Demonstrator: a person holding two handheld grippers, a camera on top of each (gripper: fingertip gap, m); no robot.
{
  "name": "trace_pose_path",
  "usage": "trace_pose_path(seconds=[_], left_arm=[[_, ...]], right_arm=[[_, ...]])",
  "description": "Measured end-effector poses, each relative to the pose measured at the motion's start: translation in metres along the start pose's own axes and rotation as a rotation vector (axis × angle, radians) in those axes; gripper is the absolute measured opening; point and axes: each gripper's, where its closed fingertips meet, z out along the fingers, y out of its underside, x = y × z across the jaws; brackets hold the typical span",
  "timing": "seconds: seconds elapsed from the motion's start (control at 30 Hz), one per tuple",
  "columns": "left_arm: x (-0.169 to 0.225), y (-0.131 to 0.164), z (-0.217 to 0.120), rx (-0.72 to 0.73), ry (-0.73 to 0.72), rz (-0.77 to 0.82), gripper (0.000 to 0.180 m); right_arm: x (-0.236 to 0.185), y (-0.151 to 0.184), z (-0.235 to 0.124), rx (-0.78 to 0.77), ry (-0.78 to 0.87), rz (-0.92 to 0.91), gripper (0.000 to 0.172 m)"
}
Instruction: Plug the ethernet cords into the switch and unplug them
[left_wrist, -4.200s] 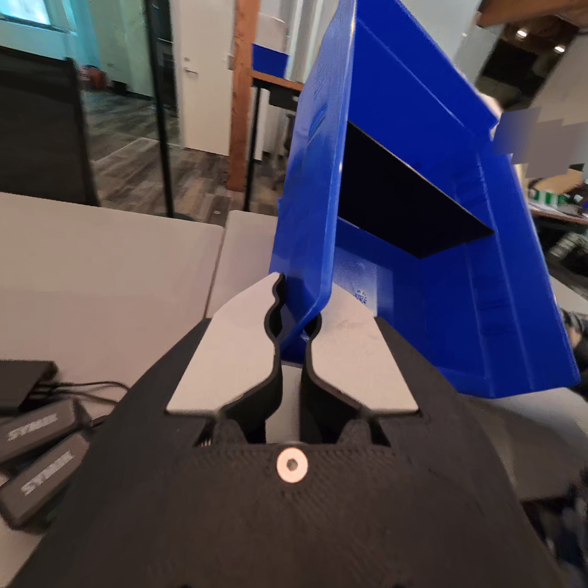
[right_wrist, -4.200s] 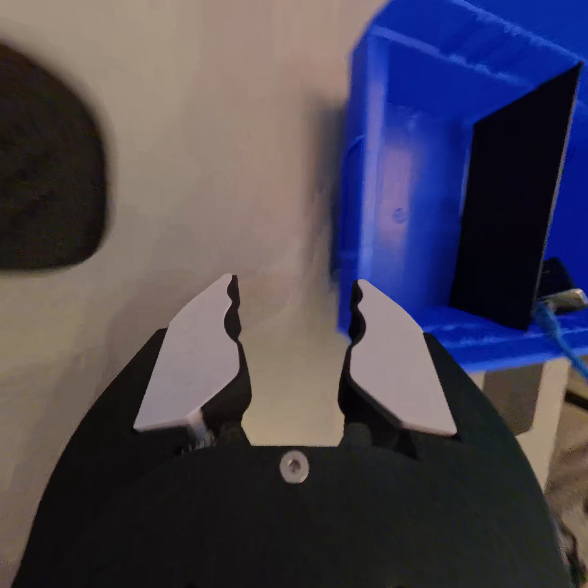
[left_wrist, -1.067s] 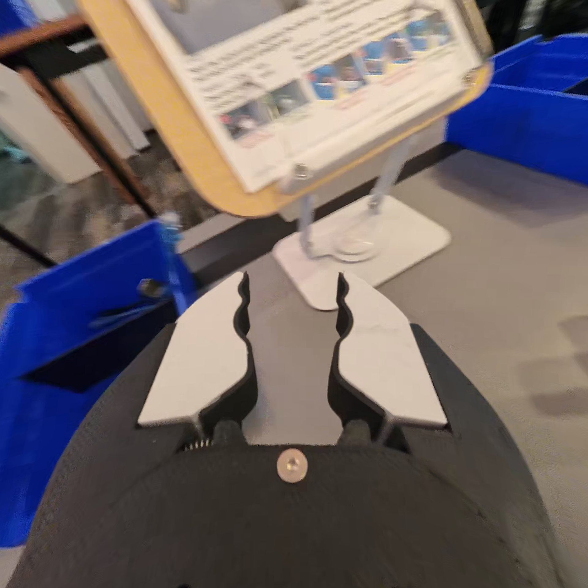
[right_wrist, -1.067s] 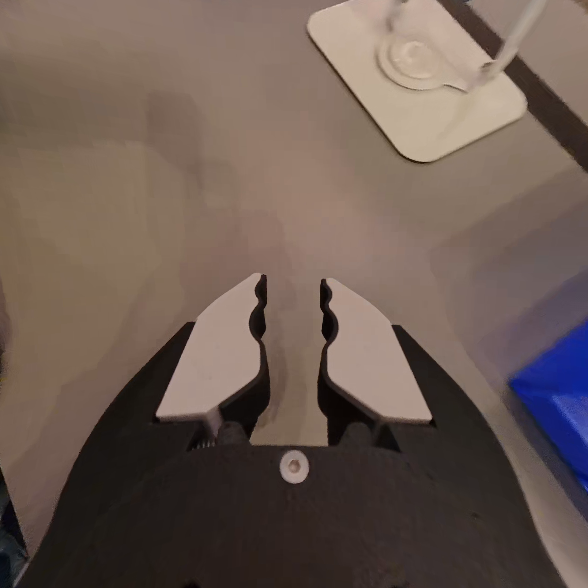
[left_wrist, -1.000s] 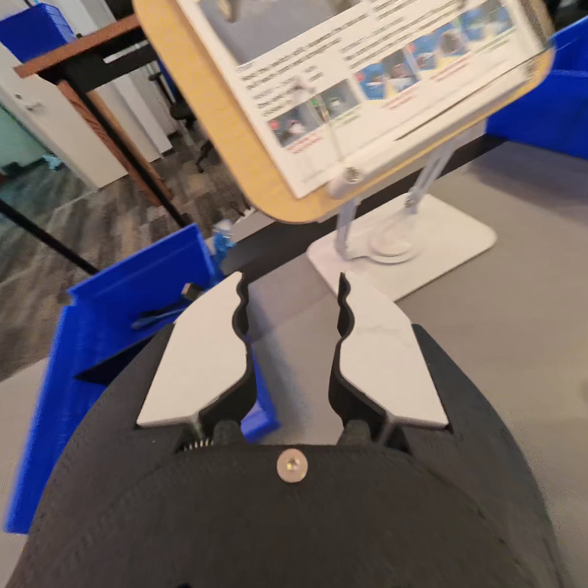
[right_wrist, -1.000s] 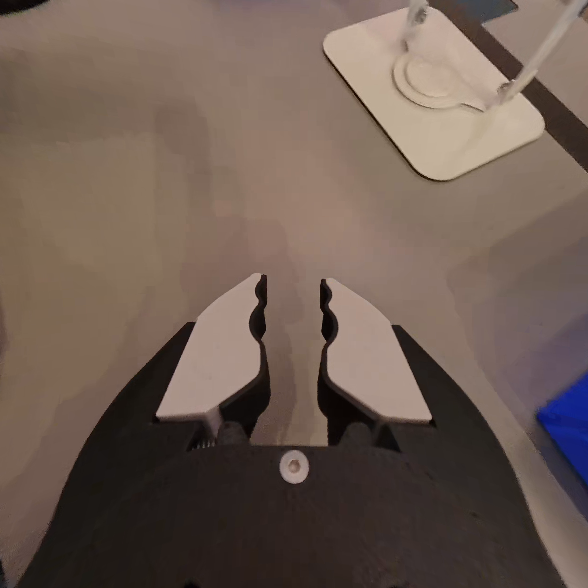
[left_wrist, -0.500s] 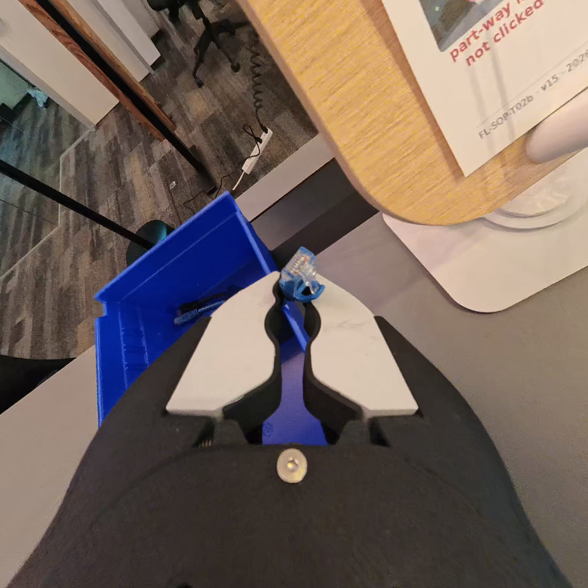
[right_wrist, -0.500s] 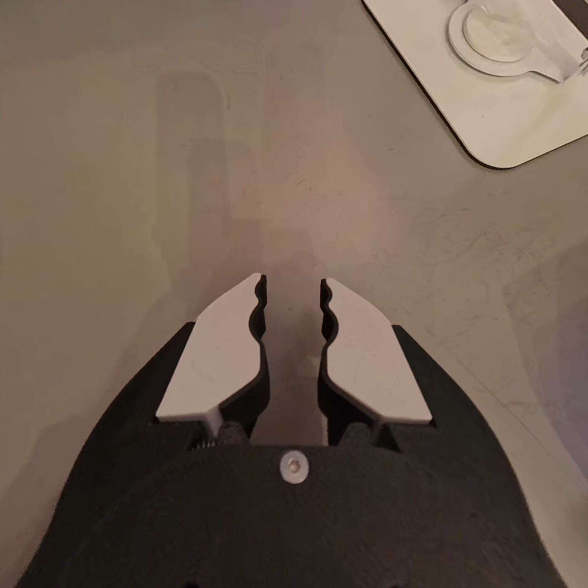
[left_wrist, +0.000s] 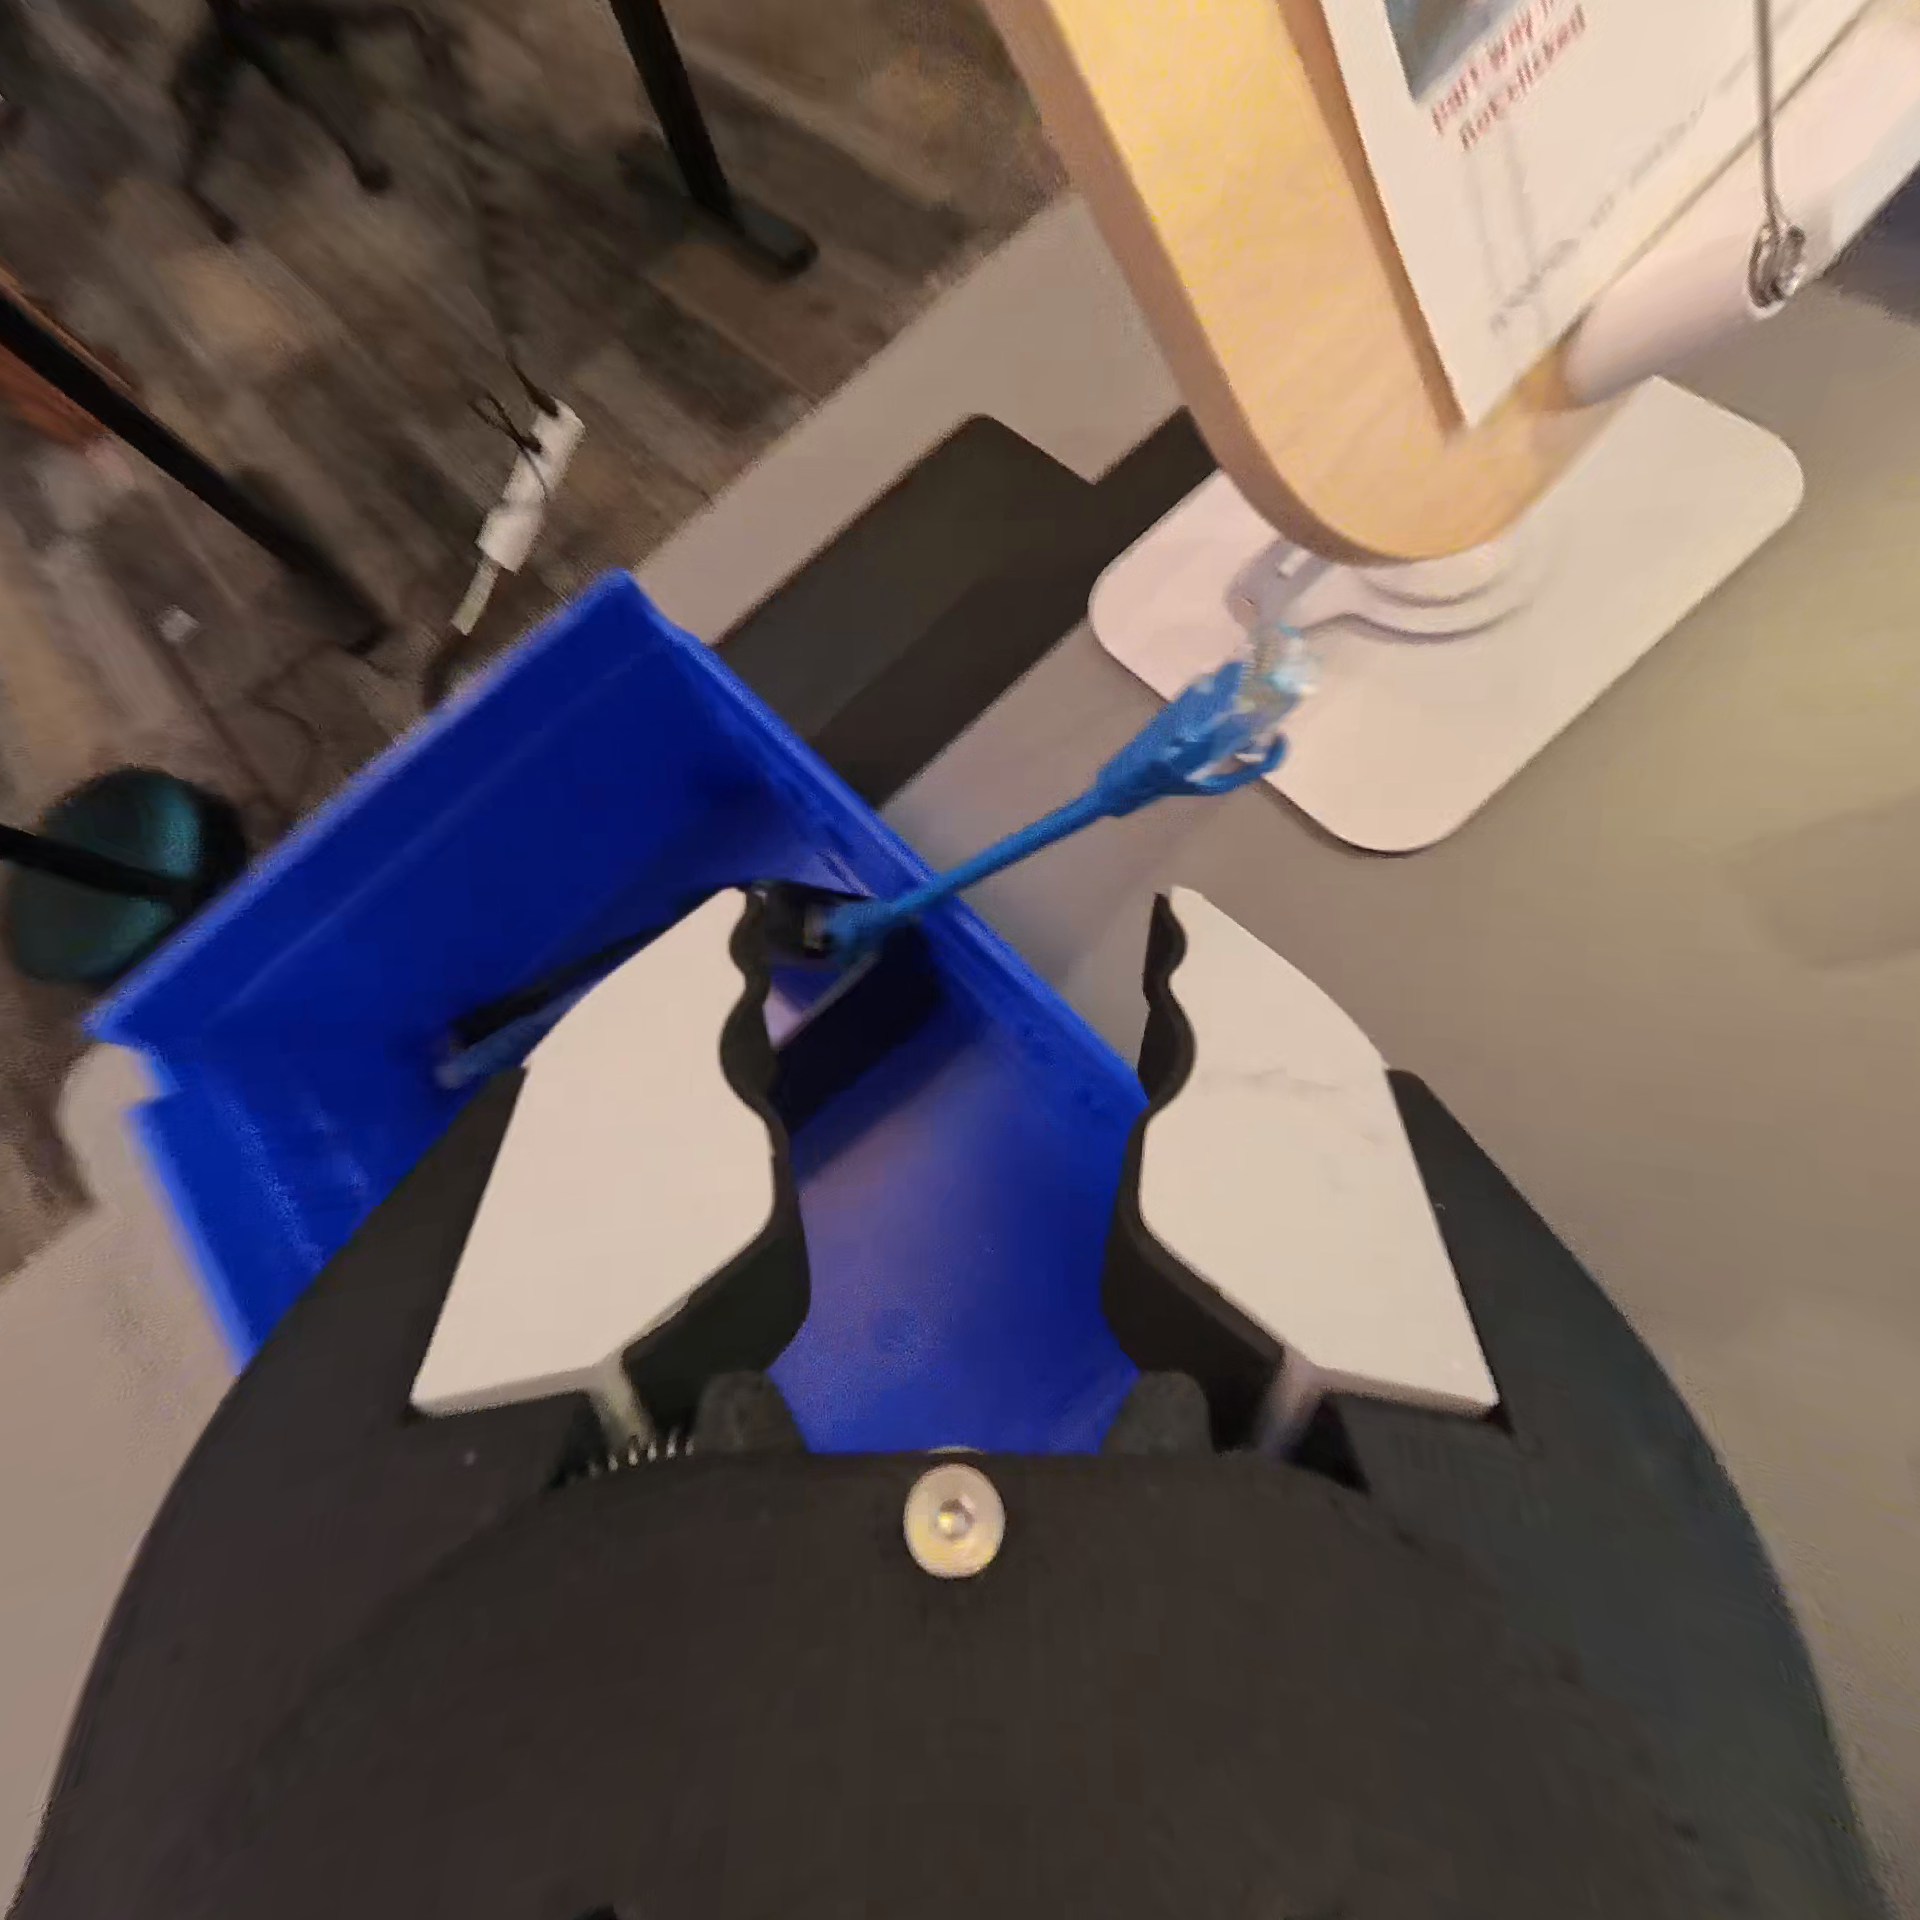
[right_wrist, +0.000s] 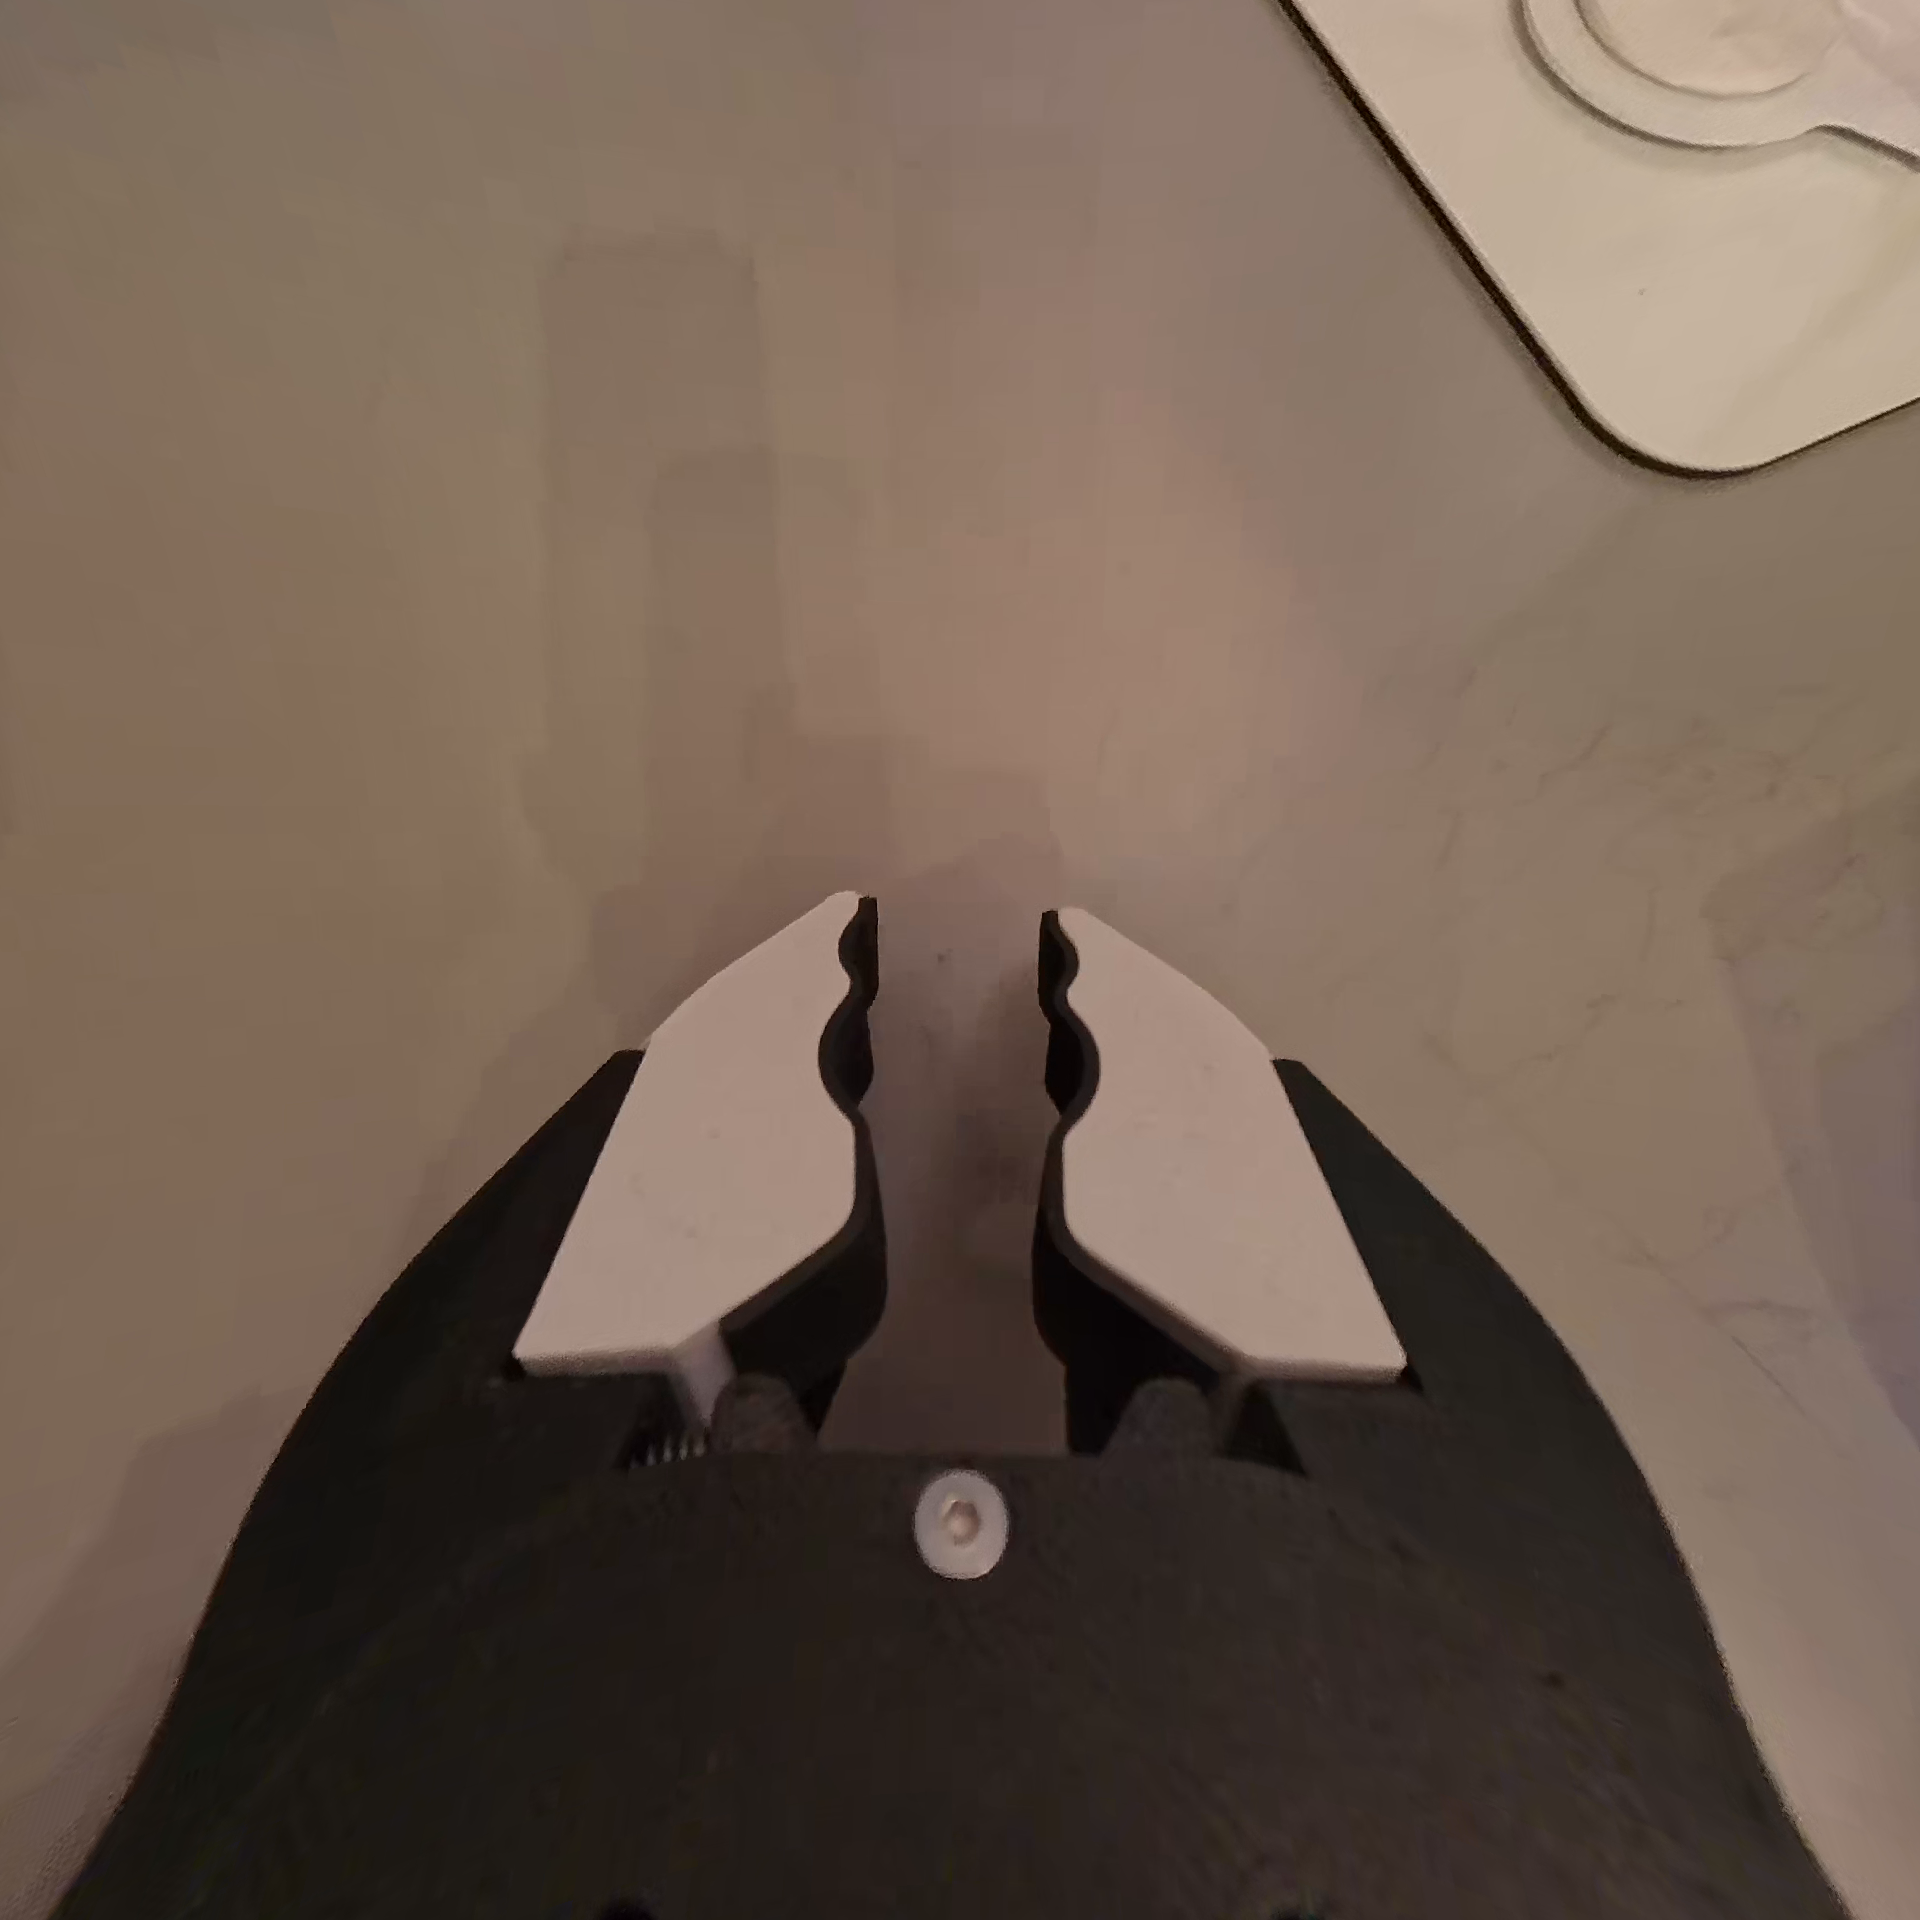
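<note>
Both grippers wide open and empty: left gripper (left_wrist: 951, 914) over the blue bin (left_wrist: 436, 894), so the loose blue cord (left_wrist: 1049, 826) could snag the rim; right gripper (right_wrist: 958, 914) idle over table (right_wrist: 416, 416).

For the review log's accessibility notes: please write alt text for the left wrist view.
The open left gripper hovers over a blue bin, holding nothing. A blue ethernet cord runs from the bin over its rim, plug towards a white stand base.
</note>
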Motion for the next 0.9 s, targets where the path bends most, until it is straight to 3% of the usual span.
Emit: trace_pose_path(seconds=[0.03,0.1,0.2,0.27,0.4,0.57,0.9], left_arm=[[-0.009,-0.005,-0.007,0.046,-0.01,0.042,0.063],[-0.031,-0.008,-0.011,0.055,-0.064,0.172,0.057],[-0.055,-0.002,0.004,-0.13,-0.121,0.454,0.054],[-0.067,0.004,0.018,-0.253,-0.113,0.614,0.048],[-0.083,0.022,0.046,-0.452,-0.061,0.855,0.053],[-0.086,0.043,0.071,-0.531,0.066,0.921,0.048],[-0.064,0.058,0.084,-0.47,0.174,1.047,0.03]], right_arm=[[0.0,0.001,0.0,0.001,-0.003,0.002,0.029],[0.001,0.003,0.002,0.004,-0.008,0.009,0.029],[0.0,0.004,0.006,0.009,-0.019,0.021,0.028],[0.0,0.004,0.007,0.017,-0.019,0.024,0.026],[0.001,0.003,0.008,0.018,-0.02,0.021,0.025],[0.003,0.003,0.007,0.024,-0.022,0.041,0.022],[0.004,0.003,0.008,0.023,-0.011,0.041,0.018]])
